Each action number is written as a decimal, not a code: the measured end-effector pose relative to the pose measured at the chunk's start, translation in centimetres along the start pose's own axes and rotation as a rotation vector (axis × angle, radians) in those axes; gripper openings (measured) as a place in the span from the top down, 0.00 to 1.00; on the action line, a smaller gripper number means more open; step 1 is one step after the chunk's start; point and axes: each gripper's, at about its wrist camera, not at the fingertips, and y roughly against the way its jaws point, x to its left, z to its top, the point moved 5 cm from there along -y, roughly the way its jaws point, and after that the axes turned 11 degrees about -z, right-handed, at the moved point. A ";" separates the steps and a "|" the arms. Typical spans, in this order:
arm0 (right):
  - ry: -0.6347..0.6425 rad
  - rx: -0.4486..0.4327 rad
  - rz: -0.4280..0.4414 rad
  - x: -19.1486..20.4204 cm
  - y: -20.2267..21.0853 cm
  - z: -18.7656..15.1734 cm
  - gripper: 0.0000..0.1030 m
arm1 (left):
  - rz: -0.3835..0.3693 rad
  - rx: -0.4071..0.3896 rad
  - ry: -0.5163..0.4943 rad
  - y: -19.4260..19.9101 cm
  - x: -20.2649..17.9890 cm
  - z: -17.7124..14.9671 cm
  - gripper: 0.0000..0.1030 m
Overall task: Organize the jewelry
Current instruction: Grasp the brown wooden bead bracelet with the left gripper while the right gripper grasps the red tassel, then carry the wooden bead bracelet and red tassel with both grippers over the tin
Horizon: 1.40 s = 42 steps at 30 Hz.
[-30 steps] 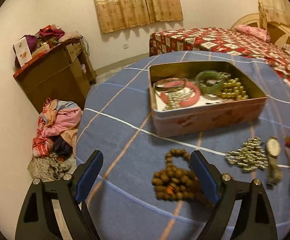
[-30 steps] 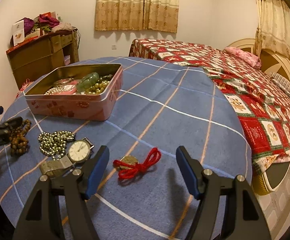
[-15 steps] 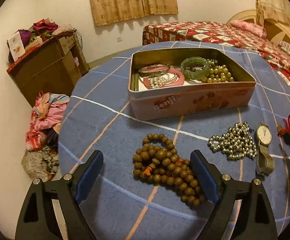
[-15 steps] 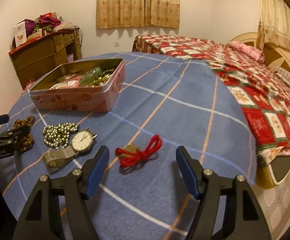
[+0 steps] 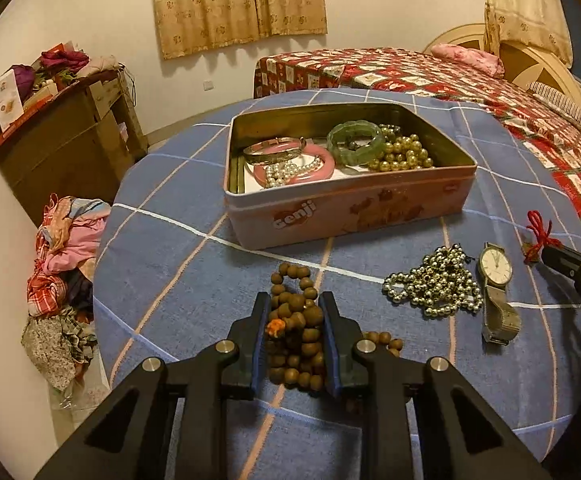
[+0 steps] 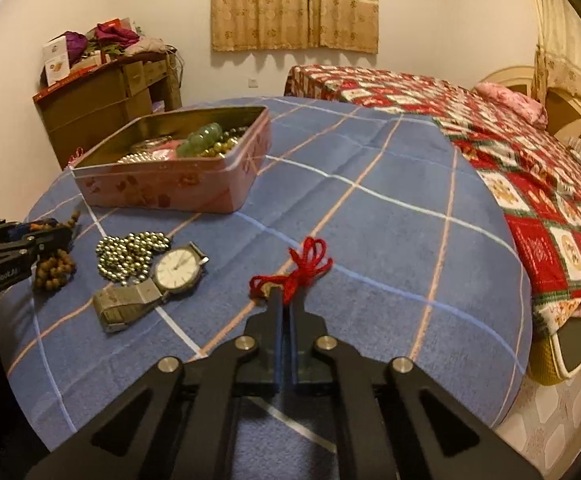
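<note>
Left gripper (image 5: 294, 312) clamped on a heap of brown wooden beads (image 5: 296, 322) at the near edge of the round table (image 5: 162, 248), fingers (image 5: 259, 320) pressed against both sides of the heap, a loose loop of beads trailing ahead toward the tin. Right gripper (image 6: 288, 300) pinched nearly shut on a red cord knot (image 6: 306, 264) tied to a small coin-like charm, loops spilling past the tips. Between the two, flat on the blue checked cloth: a pile of silver-coloured beads (image 5: 436, 282) touching a wristwatch (image 5: 496, 276) with a mesh strap. Just beyond, square across the way forward, a pink tin (image 5: 350, 212), lid off, holding a green bangle (image 5: 355, 142), a pink bangle (image 5: 324, 160), a metal bangle, white pearls and gold beads (image 5: 404, 156). Farther back, a bed (image 6: 522, 168) with a red patchwork cover, a cluttered wooden cabinet (image 5: 66, 140), clothes heaped on the floor (image 5: 62, 252), curtains (image 5: 238, 0) on the far wall.
</note>
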 end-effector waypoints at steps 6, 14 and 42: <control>0.004 -0.053 -0.002 -0.1 1.6 1.4 0.97 | 0.004 -0.081 -0.010 2.9 0.2 1.6 0.77; 0.024 -0.122 -0.019 -0.2 3.3 3.1 0.97 | 0.052 -0.158 -0.024 5.6 1.2 3.7 0.77; 0.088 -0.250 0.012 2.6 4.1 9.6 0.97 | 0.094 -0.197 -0.056 5.1 2.2 8.9 0.77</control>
